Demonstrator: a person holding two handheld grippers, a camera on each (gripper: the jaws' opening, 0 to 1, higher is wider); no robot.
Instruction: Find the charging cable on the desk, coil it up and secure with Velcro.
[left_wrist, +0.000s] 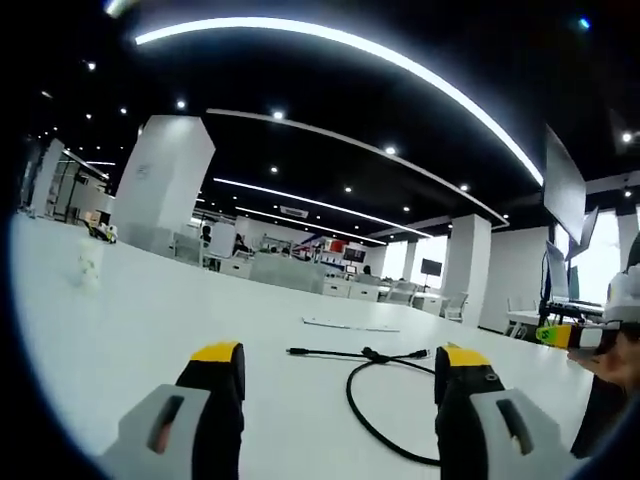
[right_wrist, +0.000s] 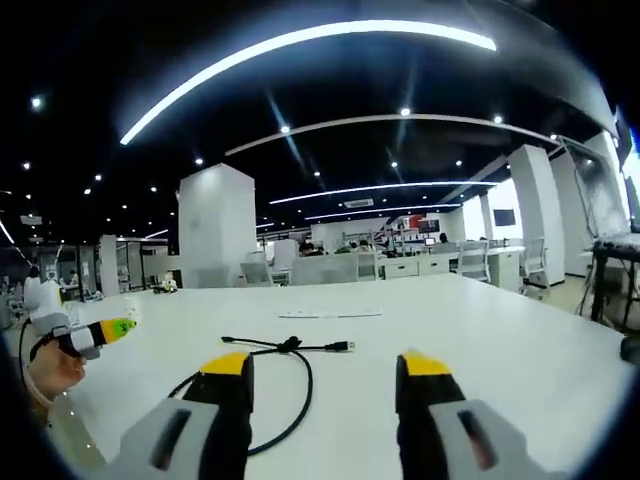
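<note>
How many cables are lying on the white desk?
1. The black cable lies on the white desk ahead of both tools, loosely looped with one plug end stretched out straight. A thin pale strip lies beyond it; other cables may be out of view.

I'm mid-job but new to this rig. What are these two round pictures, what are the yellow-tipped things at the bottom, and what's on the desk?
Each picture comes from a fisheye camera riding on a hand-held claw; a person carries one in each hand. The yellow-tipped prongs rising from the bottom are that claw's own two jaws. The left gripper view looks along the left claw, the right gripper view along the right claw. Both stand open and hold nothing. On the white desk lies a black charging cable, loose and uncoiled, with a small tie around it near its plug ends. Beyond it lies a thin pale strip. At the left edge of the right view, the left claw shows in the person's hand.
</note>
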